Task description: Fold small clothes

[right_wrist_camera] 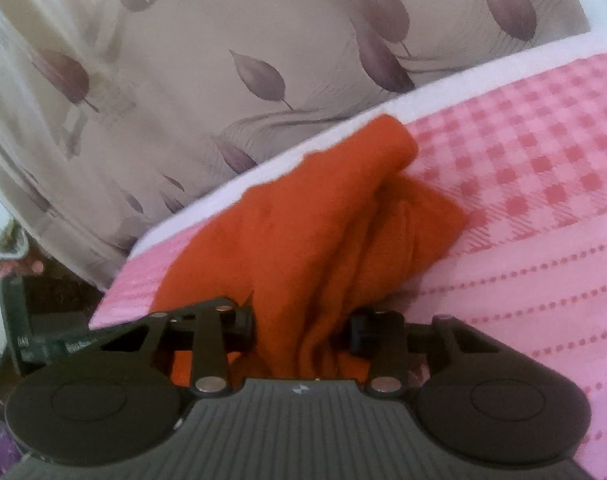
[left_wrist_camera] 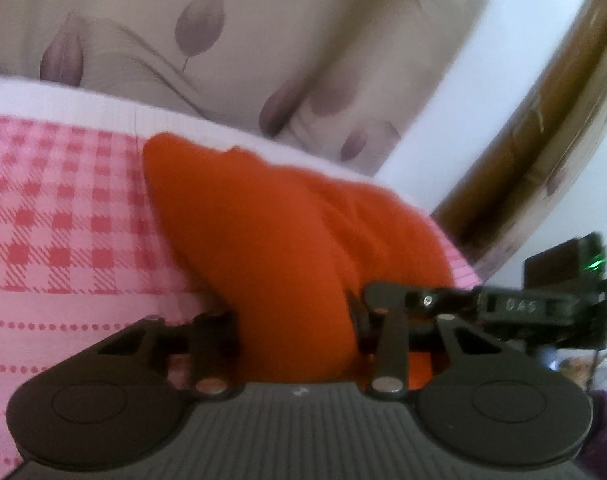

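Note:
An orange garment (left_wrist_camera: 287, 216) lies bunched on a pink checked bed cover (left_wrist_camera: 63, 220), near the cover's white far edge. My left gripper (left_wrist_camera: 293, 320) is shut on the near end of the cloth, which fills the gap between its fingers. In the right wrist view the same orange garment (right_wrist_camera: 335, 208) runs in folds from the cover's edge down into my right gripper (right_wrist_camera: 301, 328), and the pads pinch a gathered ridge of it. Both grippers hold the cloth close together, side by side. The cloth's near end is hidden behind the gripper bodies.
A beige curtain with purple leaves (left_wrist_camera: 207, 40) hangs behind the bed. A brown wooden frame (left_wrist_camera: 543, 152) curves at the right. The black body of the other gripper (left_wrist_camera: 519, 304) shows beside my left one. The pink cover (right_wrist_camera: 523, 260) stretches away to the right.

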Demonstrator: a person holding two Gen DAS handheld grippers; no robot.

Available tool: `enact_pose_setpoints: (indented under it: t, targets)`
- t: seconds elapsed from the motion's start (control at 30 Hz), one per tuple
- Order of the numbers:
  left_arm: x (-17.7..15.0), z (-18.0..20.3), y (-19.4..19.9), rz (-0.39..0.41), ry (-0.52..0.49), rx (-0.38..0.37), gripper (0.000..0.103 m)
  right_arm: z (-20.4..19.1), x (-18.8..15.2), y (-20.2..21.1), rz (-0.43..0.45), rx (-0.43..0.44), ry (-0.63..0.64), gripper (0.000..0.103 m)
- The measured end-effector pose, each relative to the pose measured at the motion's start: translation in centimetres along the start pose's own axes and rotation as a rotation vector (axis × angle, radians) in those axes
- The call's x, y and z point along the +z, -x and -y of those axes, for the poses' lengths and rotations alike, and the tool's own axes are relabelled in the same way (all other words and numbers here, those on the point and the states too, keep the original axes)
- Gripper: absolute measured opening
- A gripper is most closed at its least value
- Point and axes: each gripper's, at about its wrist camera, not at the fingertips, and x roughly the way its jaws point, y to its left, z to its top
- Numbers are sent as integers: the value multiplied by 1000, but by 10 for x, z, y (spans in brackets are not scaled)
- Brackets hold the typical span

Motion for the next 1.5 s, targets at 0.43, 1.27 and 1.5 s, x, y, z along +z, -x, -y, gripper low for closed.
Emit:
enact_pose_setpoints:
  t: [0.43,1.27,1.5]
  targets:
    - [-10,43,67,69,-74,106,39,-71,-11,34,42,67,34,41]
    - [-90,75,190,87,-81,177,39,-158,-118,82,42,151,13,41]
    - [-115,70,190,78,-96,217,39,-154,-145,76,11,120,-3,41]
